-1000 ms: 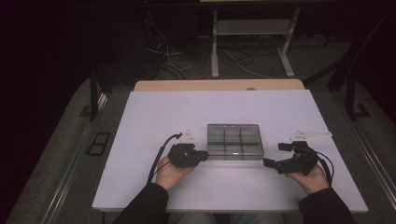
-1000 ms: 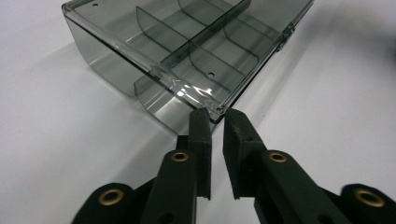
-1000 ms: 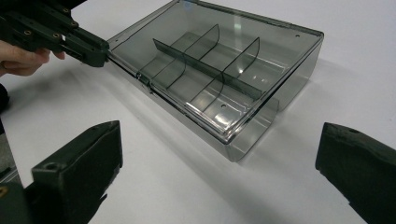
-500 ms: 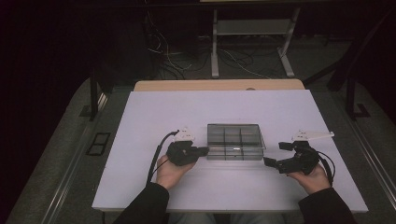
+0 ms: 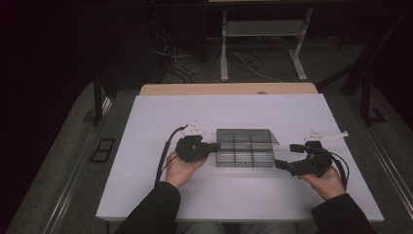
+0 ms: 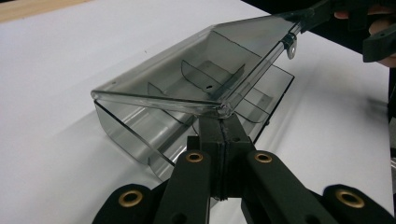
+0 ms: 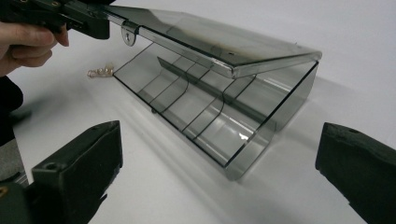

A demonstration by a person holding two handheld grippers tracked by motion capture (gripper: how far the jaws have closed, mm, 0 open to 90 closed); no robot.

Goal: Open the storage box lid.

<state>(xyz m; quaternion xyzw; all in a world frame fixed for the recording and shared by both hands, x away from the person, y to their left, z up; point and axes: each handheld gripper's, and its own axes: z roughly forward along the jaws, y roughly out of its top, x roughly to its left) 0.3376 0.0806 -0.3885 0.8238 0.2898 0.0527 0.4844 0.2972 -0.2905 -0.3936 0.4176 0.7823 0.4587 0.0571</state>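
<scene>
The clear compartment box (image 5: pixel 245 148) sits near the middle of the white table (image 5: pixel 146 195), a smoky transparent case split by thin dividers into several cells. Its hinged lid (image 6: pixel 187 70) is raised on a slant above the base, one edge lifted and the far edge close to the base, so the box stands partly open. In the right gripper view the lid (image 7: pixel 224 42) hangs as a sloping sheet over the divided base (image 7: pixel 205 116), with a small latch tab (image 7: pixel 127 35) hanging from the lid's raised edge.

The left gripper (image 5: pixel 212 146) is at the box's left end. In the left gripper view its two black jaws stand pressed together on the corner of the lid, pinching the thin edge between them, and the lid rests tilted up from that grip. The same gripper appears in the right gripper view at the box's far end, held in a hand (image 7: pixel 23 44).

The right gripper (image 5: pixel 287 157) lies just off the box's right end, apart from it, its jaws spread wide with nothing between them.

A small pale beaded item (image 7: pixel 100 71) lies on the table just beside the box, below the latch tab; what it is cannot be told
</scene>
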